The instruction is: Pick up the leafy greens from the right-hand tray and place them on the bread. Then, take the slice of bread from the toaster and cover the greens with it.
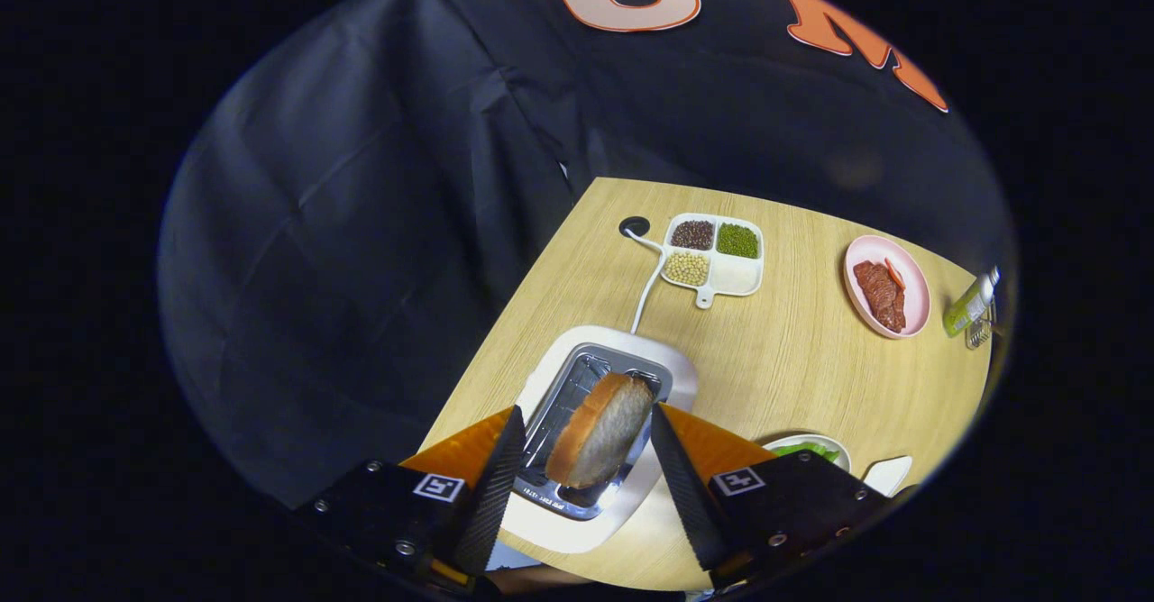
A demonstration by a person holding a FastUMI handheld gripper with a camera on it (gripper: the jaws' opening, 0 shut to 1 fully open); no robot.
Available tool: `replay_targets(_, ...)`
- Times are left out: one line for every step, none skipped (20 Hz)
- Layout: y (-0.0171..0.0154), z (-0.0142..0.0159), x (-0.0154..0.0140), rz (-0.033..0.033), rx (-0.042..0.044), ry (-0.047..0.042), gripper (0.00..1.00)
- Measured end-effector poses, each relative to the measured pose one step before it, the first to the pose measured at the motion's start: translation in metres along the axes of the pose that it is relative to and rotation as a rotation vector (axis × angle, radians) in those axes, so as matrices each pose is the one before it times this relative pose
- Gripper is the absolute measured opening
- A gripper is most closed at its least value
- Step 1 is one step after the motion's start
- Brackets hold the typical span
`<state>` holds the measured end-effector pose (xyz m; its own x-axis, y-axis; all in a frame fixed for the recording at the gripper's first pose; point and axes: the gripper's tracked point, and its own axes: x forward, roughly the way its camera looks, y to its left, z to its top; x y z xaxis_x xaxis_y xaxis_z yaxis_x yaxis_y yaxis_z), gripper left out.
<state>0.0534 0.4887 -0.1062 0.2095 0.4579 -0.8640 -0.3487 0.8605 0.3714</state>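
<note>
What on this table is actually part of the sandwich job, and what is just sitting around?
Part of the job:
- slice of bread, standing in the toaster, between the open tongs, neither finger touching it
- leafy greens on the white dish beyond the right finger

Just lying about:
- divided tray of beans
- pink plate with meat
- green bottle

gripper (584, 458) jaws spread either side of bread slice (599, 429), standing in toaster (602, 422)

Seemingly a staged kitchen booth: toaster (599, 422), food dishes (714, 258).
</note>
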Motion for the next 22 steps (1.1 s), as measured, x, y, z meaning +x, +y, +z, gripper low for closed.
replay_targets(0.00027, -0.00380, 0.00513, -0.01066, -0.00227, 0.02097, 0.80)
replay_targets(-0.00177, -0.00429, 0.00656, -0.00860, -0.00417, 0.01823, 0.78)
replay_targets(-0.00112, -0.00550, 0.00391, -0.00726, -0.00602, 0.02018, 0.73)
replay_targets(0.00022, -0.00351, 0.00410, 0.00184, 0.00559, 0.01111, 0.69)
replay_targets(0.00342, -0.00336, 0.00206, 0.00822, 0.01274, 0.00716, 0.64)
replay_targets(0.00124, -0.00091, 0.00222, 0.00720, 0.01206, 0.00401, 0.62)
replay_targets(-0.00248, 0.00144, -0.00143, 0.00049, 0.00900, -0.00662, 0.53)
replay_targets(-0.00401, 0.00265, 0.00006, -0.00272, -0.00245, -0.01087, 0.49)
replay_targets(-0.00521, 0.00218, -0.00313, -0.01182, 0.00106, -0.01677, 0.41)
replay_targets(-0.00557, 0.00192, -0.00288, -0.00216, 0.00781, -0.01173, 0.36)
replay_targets(-0.00111, 0.00085, -0.00370, 0.00366, 0.01522, -0.01796, 0.23)
replay_targets(-0.00108, 0.00306, -0.00534, 0.01692, 0.01721, -0.01645, 0.19)
replay_targets(-0.00064, 0.00168, -0.00605, 0.01860, 0.01517, -0.01558, 0.15)
replay_targets(-0.00096, 0.00335, -0.00583, 0.01822, 0.01378, -0.01632, 0.14)
replay_targets(-0.00098, 0.00066, -0.00714, 0.01573, 0.01022, -0.01604, 0.14)
replay_targets(-0.00186, 0.00320, -0.00792, 0.01636, 0.00567, -0.01830, 0.13)
replay_targets(0.00018, 0.00206, -0.00768, 0.01967, 0.00079, -0.01696, 0.13)
replay_targets(-0.00127, 0.00016, -0.00707, 0.01544, 0.00042, -0.01195, 0.13)
replay_targets(0.00018, -0.00193, -0.01108, 0.02475, 0.00433, -0.01928, 0.12)
replay_targets(-0.00099, 0.00067, -0.00756, 0.02044, 0.00609, -0.01972, 0.13)
replay_targets(0.00016, -0.00415, -0.01116, 0.02667, 0.01039, -0.00967, 0.12)
replay_targets(-0.00070, -0.00078, -0.00837, 0.02403, 0.00466, -0.01443, 0.13)
